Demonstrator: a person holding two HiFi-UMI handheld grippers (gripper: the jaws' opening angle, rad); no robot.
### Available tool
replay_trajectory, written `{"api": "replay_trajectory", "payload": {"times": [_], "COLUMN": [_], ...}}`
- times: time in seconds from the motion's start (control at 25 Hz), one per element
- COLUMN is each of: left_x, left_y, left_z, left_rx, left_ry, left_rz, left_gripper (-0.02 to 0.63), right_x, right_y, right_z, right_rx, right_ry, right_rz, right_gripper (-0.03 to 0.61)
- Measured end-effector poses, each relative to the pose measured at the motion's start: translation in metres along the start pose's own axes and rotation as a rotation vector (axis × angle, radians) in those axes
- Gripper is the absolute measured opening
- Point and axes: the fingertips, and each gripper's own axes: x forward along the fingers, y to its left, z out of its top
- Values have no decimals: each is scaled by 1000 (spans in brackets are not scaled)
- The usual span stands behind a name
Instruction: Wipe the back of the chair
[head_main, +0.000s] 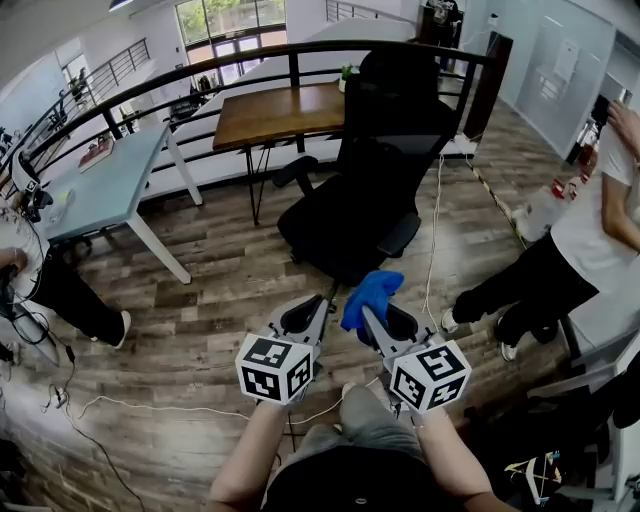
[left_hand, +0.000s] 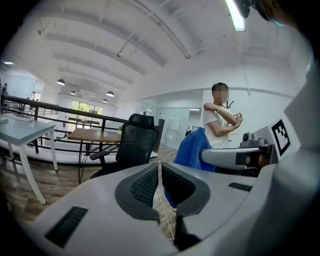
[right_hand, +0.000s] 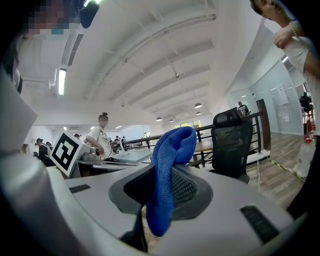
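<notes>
A black mesh-backed office chair (head_main: 375, 170) stands ahead of me by a wooden desk, its seat facing me; it also shows in the left gripper view (left_hand: 134, 145) and the right gripper view (right_hand: 231, 142). My right gripper (head_main: 358, 312) is shut on a blue cloth (head_main: 371, 295), which sticks up between its jaws (right_hand: 167, 175). My left gripper (head_main: 322, 305) is shut with nothing in it, its pads (left_hand: 147, 185) nearly touching. Both grippers are held low, short of the chair. The blue cloth (left_hand: 192, 149) shows to the right in the left gripper view.
A wooden desk (head_main: 280, 110) stands behind the chair, a pale blue table (head_main: 100, 180) at the left, a black railing (head_main: 250, 65) beyond. A person (head_main: 570, 250) stands at the right, another sits at the left. Cables (head_main: 432, 240) trail over the wood floor.
</notes>
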Motion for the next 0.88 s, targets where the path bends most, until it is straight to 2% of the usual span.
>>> {"api": "replay_trajectory", "payload": {"times": [0.2, 0.36, 0.88], "left_x": [19, 49, 172], "left_y": [23, 59, 169], "left_z": [1, 10, 71], "left_rx": [-9, -13, -14], "left_ry": [15, 18, 16], "left_rz": [8, 22, 56], "left_gripper": [32, 32, 32], "right_x": [33, 78, 227], "right_y": [-10, -26, -113], "right_z": [3, 11, 65], "right_rx": [7, -2, -4], "right_ry": [5, 10, -15], "right_rz": [38, 72, 133], "right_gripper": [89, 91, 91]}}
